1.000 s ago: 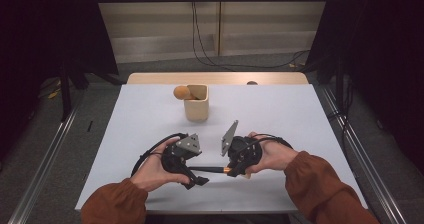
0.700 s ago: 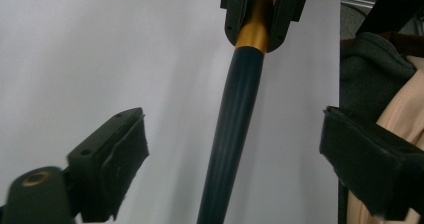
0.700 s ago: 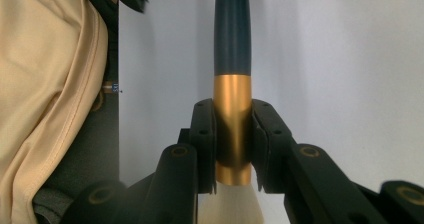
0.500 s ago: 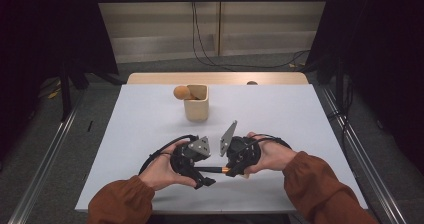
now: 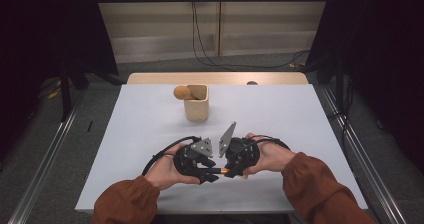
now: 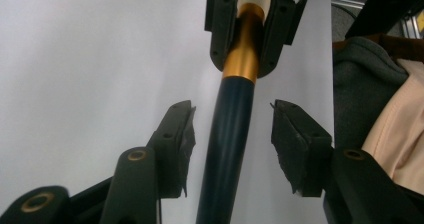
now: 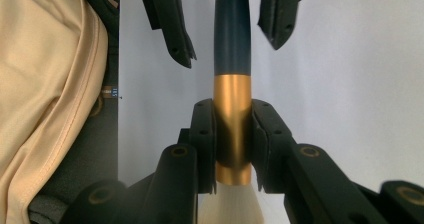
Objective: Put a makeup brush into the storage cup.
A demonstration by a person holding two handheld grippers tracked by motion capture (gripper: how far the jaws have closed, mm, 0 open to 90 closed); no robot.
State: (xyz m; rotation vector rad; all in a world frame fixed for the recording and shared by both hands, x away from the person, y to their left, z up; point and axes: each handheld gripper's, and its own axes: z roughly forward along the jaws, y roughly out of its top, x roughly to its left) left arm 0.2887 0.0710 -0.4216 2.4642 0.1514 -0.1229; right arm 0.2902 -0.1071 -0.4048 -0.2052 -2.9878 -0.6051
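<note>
A brush [image 5: 218,170] with a dark blue handle [image 6: 227,134], a gold ferrule [image 7: 231,104] and pale bristles is held level just above the white table's front middle. My right gripper [image 7: 232,129] is shut on the ferrule. My left gripper [image 6: 233,121] faces it from the left, its jaws on either side of the handle. These jaws have just been closing, and a gap still shows between each pad and the handle. In the high view the left gripper [image 5: 210,171] and the right gripper [image 5: 227,171] nearly meet tip to tip.
A pale wooden cup [image 5: 196,102] stands at the middle back of the white table [image 5: 300,134], with a round orange-brown thing [image 5: 181,92] at its left rim. Cables loop beside both hands. Orange sleeves come in from the front edge.
My left gripper has slid right toward the right gripper, onto the brush handle, and its jaws have narrowed around it. The right gripper has kept still with the brush.
</note>
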